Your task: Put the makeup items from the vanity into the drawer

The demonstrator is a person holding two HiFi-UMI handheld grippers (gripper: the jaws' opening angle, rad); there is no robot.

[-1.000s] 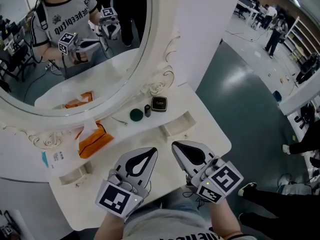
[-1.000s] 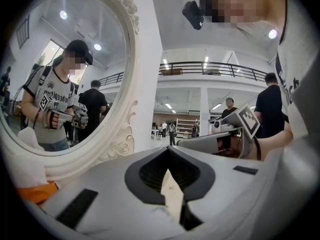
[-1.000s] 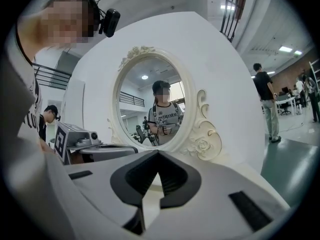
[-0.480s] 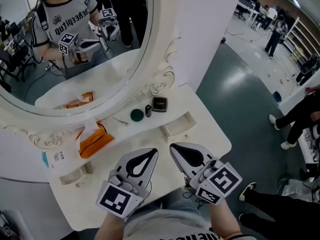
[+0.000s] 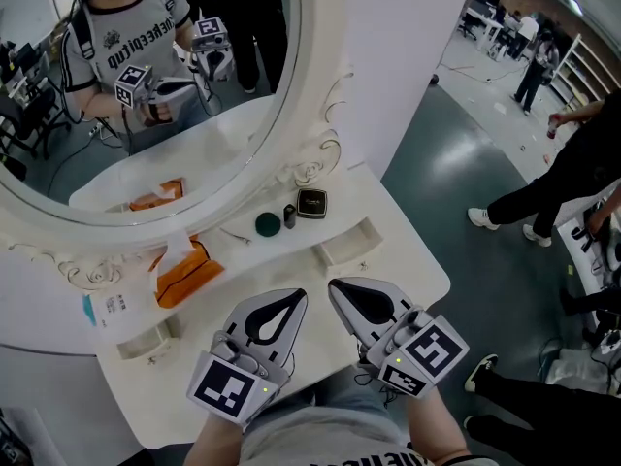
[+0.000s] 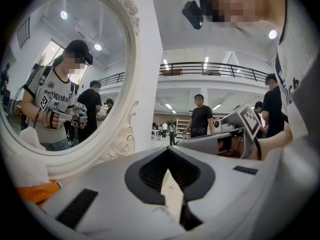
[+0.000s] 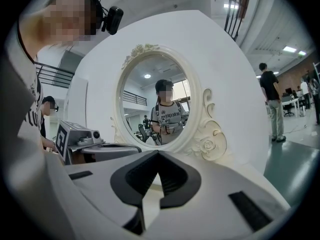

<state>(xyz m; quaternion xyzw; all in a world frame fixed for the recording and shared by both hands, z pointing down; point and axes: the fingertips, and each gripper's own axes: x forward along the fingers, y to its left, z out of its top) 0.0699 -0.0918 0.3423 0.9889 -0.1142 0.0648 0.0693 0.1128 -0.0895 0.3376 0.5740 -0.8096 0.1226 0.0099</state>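
White-and-black jaws of the left gripper (image 5: 294,297) are seen pressed together on nothing, low in the centre of the head view. The right gripper (image 5: 336,285), just beside it, is likewise closed and empty. Just above centre, well apart from both, a round green compact (image 5: 268,224), a small dark tube (image 5: 288,215) and a square black compact (image 5: 310,203) are set together on the vanity (image 5: 408,260).

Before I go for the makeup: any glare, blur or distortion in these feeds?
Head view: evenly lit, sharp; green compact, dark bottle and black case read cleanly, no glare. Left gripper view: heavy fisheye, dark corners, left tool fills the lower half. Right gripper view: same, with the right tool.
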